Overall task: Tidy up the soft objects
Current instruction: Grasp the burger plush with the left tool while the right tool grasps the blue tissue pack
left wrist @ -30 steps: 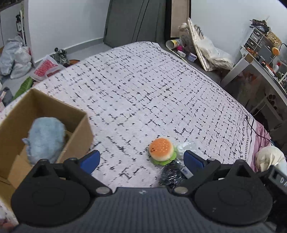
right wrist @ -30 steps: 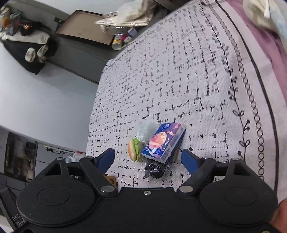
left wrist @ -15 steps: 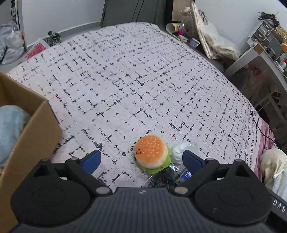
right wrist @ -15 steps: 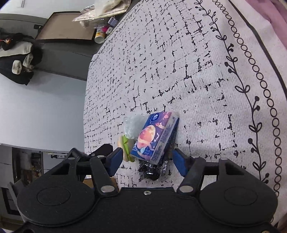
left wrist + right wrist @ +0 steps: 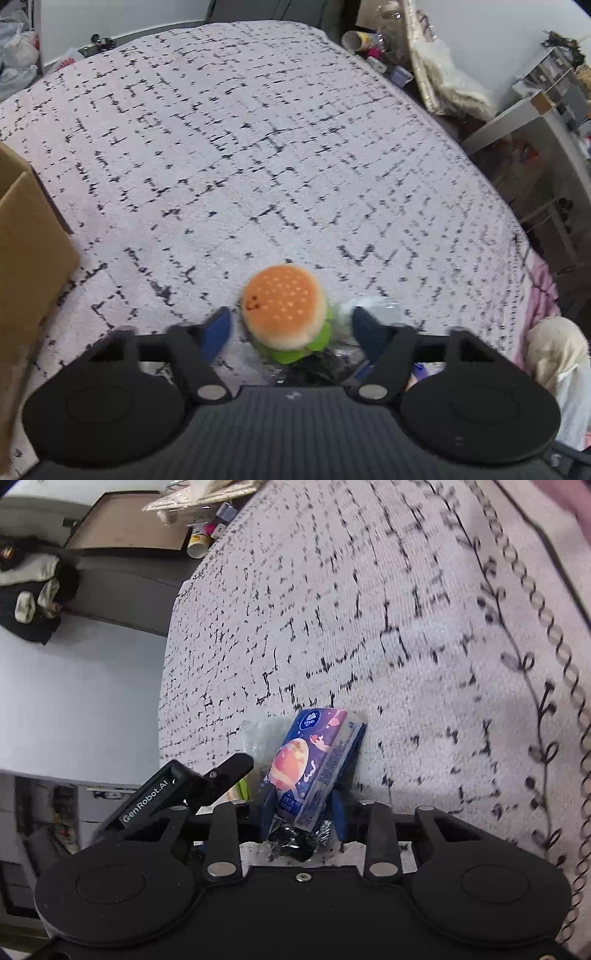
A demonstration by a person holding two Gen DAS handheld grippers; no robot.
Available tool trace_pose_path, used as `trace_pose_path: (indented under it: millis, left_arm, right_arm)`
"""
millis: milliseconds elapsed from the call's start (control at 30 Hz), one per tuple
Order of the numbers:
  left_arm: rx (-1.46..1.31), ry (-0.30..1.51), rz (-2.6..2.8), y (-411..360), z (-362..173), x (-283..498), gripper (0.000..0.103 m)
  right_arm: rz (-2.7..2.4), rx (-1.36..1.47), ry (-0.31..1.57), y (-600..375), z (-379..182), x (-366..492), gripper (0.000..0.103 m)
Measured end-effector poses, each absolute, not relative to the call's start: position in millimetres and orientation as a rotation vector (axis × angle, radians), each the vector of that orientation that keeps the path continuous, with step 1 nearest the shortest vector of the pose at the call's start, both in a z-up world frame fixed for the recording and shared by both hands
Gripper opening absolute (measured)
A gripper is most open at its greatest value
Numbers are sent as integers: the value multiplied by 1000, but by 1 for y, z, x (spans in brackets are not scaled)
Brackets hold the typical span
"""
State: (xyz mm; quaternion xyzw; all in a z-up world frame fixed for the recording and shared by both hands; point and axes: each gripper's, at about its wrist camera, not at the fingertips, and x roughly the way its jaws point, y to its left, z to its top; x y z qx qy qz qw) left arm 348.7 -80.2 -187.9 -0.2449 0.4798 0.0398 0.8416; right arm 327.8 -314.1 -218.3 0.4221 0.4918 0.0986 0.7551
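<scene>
An orange burger plush (image 5: pixel 284 306) with a green lettuce rim lies on the patterned bedspread (image 5: pixel 258 147). My left gripper (image 5: pixel 291 328) straddles it. Its jaws are closing, and a small gap still shows between each blue pad and the plush. In the right wrist view a blue tissue pack (image 5: pixel 314 760) stands tilted over a black crinkly bag (image 5: pixel 295 843). My right gripper (image 5: pixel 302 808) is shut on the pack's lower end. The left gripper's black finger (image 5: pixel 207 779) shows just left of the pack, with a sliver of the burger plush (image 5: pixel 242 788) behind it.
A cardboard box (image 5: pixel 26 251) stands at the left edge of the bed. A clear plastic bag (image 5: pixel 373 306) lies right of the burger. A cream plush (image 5: pixel 554 350) and pink sheet are at the right. A cluttered desk (image 5: pixel 535 118) stands beyond the bed's far right side.
Both grippers sank closer to the pile. The left jaws narrowed around the burger plush. The right jaws closed onto the tissue pack. The box slid leftward and its blue plush left view.
</scene>
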Motion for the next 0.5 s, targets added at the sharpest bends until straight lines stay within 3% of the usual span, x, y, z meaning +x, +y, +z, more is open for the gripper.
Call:
trace_pose_path:
  millis: [33,133,500]
  left_arm:
    - [-514,1011,83,-81,-186,348,44]
    - [-512,1013,98,-80,-180,344,35]
    - [-484,936,101,-74,-146,308,33]
  right_arm:
    - [214,909,1065,-314,-216,327,29]
    - [220,899,1058,-315,-213,325,28]
    - [240,860,984,-318,-186,311,27]
